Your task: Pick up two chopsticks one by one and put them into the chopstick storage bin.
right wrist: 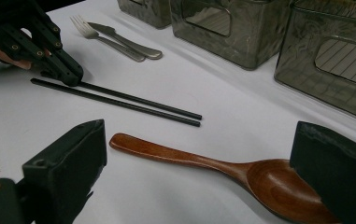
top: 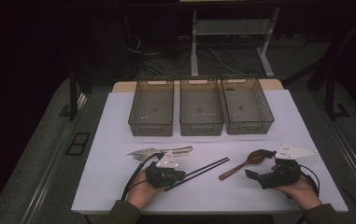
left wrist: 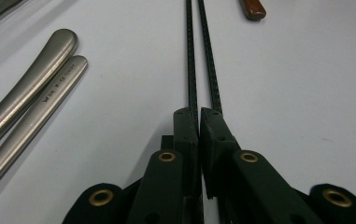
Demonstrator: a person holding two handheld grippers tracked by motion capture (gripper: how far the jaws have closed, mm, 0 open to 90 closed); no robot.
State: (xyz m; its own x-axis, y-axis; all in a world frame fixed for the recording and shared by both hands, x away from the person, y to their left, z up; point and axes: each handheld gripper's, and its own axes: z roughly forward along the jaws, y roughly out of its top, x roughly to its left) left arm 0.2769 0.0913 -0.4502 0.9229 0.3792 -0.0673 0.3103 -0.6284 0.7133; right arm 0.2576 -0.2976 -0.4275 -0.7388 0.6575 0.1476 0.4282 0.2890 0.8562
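Chopsticks [left wrist: 192,70] partly hidden between claw

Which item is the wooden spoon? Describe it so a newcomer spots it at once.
Start at the white table and its row of three clear smoky plastic bins. In front of the rightmost bin, near the right hand-held gripper, lies the reddish-brown wooden spoon. The thin black chopsticks and grey metal fork and knife aren't wood.

Our left claw [left wrist: 199,114] has its jaws pinched nearly together on one of two black chopsticks [left wrist: 192,60] on the white worktop [left wrist: 119,116]; two metal handles [left wrist: 31,98] lie left.
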